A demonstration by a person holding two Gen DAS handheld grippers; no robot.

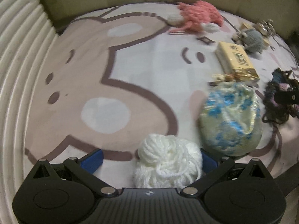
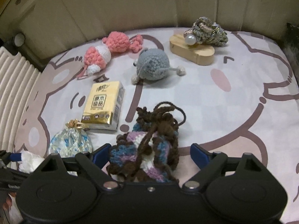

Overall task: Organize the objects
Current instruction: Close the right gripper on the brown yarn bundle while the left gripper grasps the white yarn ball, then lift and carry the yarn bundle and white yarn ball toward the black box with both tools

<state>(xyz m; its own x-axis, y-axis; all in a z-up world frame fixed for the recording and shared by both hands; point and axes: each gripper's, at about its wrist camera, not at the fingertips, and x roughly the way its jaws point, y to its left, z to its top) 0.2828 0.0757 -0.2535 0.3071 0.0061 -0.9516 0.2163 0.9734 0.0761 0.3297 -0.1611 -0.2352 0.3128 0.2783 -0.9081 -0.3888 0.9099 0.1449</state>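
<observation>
Left claw: my left gripper [image 1: 149, 158] is spread wide around one white yarn ball [image 1: 168, 160]; the ball lies against the right blue pad, with a clear gap to the left pad [image 1: 93, 159].
Right claw: my right gripper [image 2: 149, 155] is spread too, with one brown, blue and purple crochet pouch [image 2: 145, 149] between its fingers; the left pad sits right at the yarn, the right pad [image 2: 199, 155] stands clear of it.
Pouches: I count two, the crochet one and one shiny blue-and-white drawstring pouch [image 2: 71, 143], just beside the white yarn ball.
Tissues: one yellow tissue pack [image 2: 104, 106], beyond the drawstring pouch and nearly touching its gold neck.
Crochet toys: two, one grey [image 2: 152, 66] and one pink-and-white [image 2: 110, 50], farther back and near each other.
Wood: one oval wooden block [image 2: 192, 50], far right at the back.
Knot: one braided cord bundle with a pearl bead [image 2: 205, 30], resting on that block.
Surface: one cartoon-print cover [image 2: 233, 102] under everything.
</observation>
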